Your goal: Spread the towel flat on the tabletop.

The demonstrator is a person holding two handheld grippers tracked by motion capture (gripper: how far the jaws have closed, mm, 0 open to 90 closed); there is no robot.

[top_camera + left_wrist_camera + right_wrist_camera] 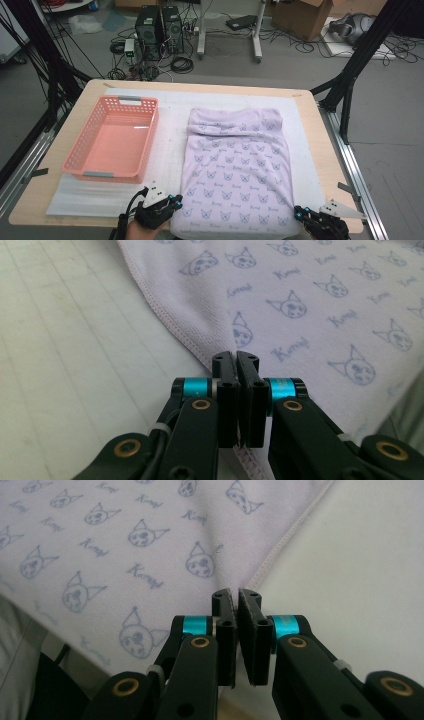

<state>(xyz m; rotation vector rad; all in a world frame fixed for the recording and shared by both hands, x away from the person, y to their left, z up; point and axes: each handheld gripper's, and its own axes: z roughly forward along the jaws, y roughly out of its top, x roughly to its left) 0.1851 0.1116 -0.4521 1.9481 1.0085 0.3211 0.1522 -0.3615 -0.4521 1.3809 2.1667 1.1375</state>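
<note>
A lilac towel [235,165] printed with small cat faces lies flat on the white mat, its far end folded over. My left gripper [177,200] sits at the towel's near left corner. In the left gripper view that gripper [236,357] is shut on the towel's [310,315] stitched hem, which runs down between the jaws. At the near right corner is my right gripper [298,214]. In the right gripper view its jaws [236,594] stand pressed almost together over the towel's [100,540] hem.
A pink plastic basket [82,137] stands empty on the left of the white mat [170,130]. The wooden table [325,165] ends just behind my grippers. Computer towers [160,30], cables and black frame legs stand on the floor beyond.
</note>
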